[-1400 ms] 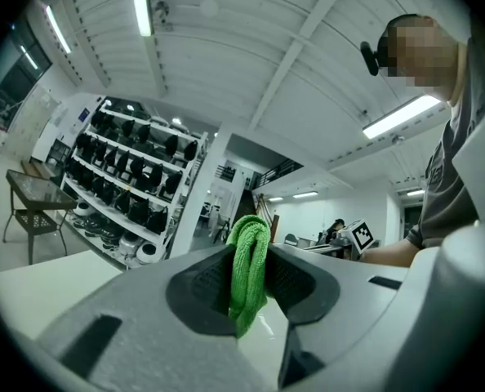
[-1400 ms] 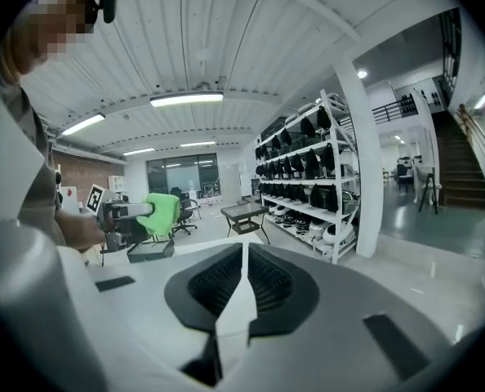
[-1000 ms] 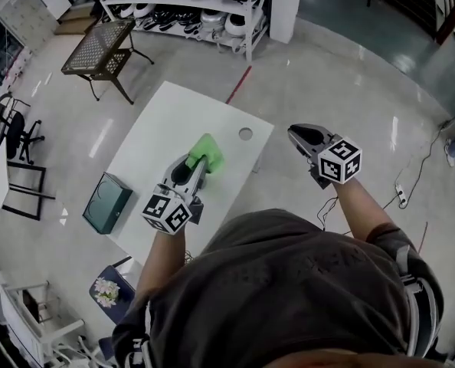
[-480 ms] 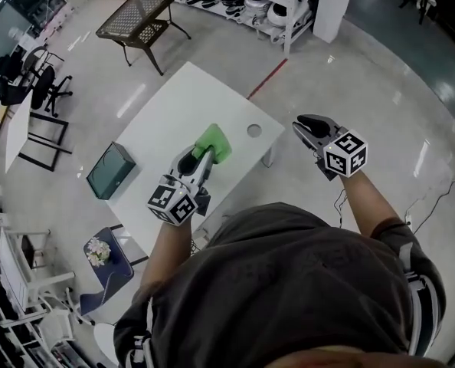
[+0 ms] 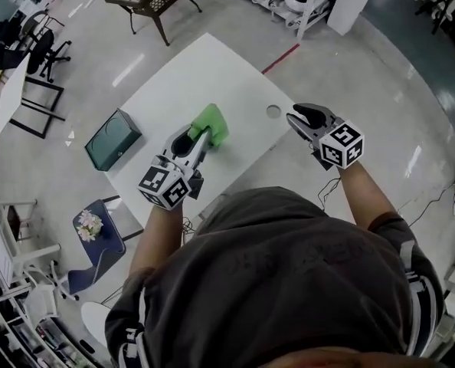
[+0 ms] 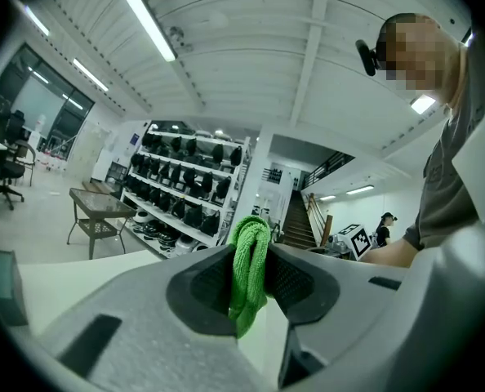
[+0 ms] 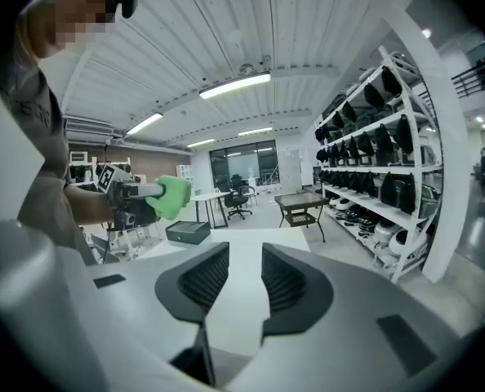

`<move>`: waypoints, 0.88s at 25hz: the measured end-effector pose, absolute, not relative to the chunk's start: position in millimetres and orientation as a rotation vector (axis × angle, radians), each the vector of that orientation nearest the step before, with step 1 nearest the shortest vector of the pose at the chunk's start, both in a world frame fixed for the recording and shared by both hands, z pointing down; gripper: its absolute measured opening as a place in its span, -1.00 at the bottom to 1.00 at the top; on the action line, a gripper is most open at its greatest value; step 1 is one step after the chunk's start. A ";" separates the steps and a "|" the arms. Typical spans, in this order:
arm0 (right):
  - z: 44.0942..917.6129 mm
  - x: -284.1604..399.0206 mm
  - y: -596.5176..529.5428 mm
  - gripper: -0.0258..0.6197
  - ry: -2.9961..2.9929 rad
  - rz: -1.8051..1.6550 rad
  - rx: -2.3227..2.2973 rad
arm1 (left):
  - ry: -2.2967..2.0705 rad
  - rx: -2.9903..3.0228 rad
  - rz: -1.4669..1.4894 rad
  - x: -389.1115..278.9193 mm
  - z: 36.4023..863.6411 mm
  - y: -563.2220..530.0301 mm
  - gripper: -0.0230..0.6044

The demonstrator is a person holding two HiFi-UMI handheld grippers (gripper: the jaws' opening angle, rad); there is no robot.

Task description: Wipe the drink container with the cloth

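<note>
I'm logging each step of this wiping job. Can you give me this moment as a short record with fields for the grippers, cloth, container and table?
left gripper: shut on the green cloth, held over the white table
right gripper: jaws apart, just been opening, nothing between them
drink container: not seen in any view
table top: a round hole near the right gripper
on the floor: dark green box beside the table
</note>
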State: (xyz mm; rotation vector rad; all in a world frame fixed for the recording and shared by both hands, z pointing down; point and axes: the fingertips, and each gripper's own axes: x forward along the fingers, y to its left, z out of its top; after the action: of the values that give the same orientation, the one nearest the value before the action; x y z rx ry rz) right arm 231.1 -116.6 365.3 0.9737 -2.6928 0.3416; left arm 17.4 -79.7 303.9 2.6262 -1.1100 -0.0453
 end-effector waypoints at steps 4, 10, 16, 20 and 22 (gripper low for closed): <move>382.0 198.7 -116.1 -0.55 -2.697 0.339 0.863 | -1.196 2.559 -0.044 -25.6 314.2 -79.5 -0.62; 420.3 123.9 -110.8 -0.44 -2.708 0.300 0.612 | -1.289 2.403 -0.006 -88.0 360.1 -75.0 -0.62; 473.9 44.5 -100.6 -0.17 -2.637 0.222 0.342 | -1.246 2.262 0.084 -125.1 429.6 -77.8 -0.62; 526.5 12.4 -99.7 -0.04 -2.540 0.144 0.251 | -1.172 2.193 0.149 -122.6 482.8 -83.7 -0.62; 546.4 -0.1 -99.2 0.01 -2.512 0.126 0.226 | -1.133 2.176 0.177 -119.0 502.4 -87.0 -0.62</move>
State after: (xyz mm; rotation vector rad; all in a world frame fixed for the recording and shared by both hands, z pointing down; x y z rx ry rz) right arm -0.1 -99.2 546.4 0.2258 -2.5124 0.1256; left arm -119.0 -87.0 502.4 2.1757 -1.1334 0.1771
